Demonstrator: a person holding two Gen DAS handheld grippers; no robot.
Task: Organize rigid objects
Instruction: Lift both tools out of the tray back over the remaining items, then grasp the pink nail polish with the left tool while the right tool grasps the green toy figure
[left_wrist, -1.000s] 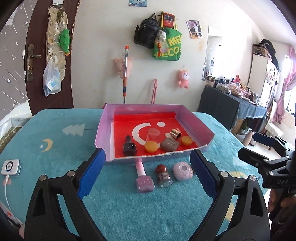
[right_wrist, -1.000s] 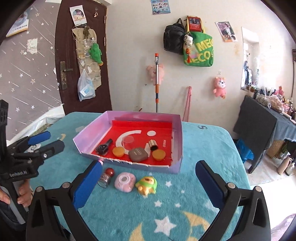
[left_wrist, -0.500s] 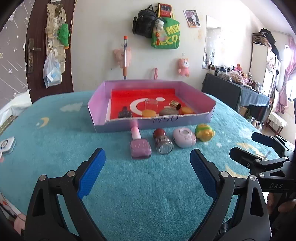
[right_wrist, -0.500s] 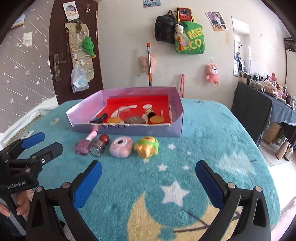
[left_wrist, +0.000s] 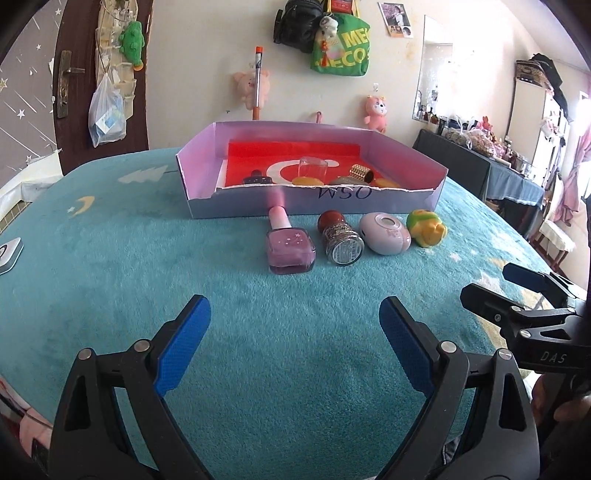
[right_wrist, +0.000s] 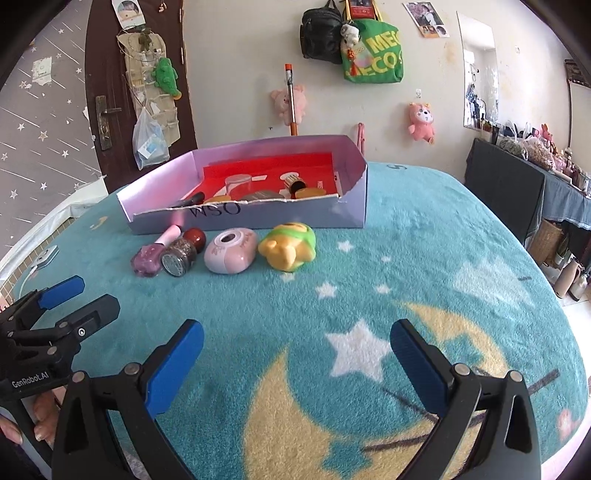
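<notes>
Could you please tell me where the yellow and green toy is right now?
The yellow and green toy lies on the teal blanket just in front of the purple box, at the right end of the row, beside the pink oval case.

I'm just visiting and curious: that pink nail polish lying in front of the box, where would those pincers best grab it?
Probably across the square glass body of the nail polish, coming from above. It lies flat, cap toward the box, flat sides facing left and right.
</notes>
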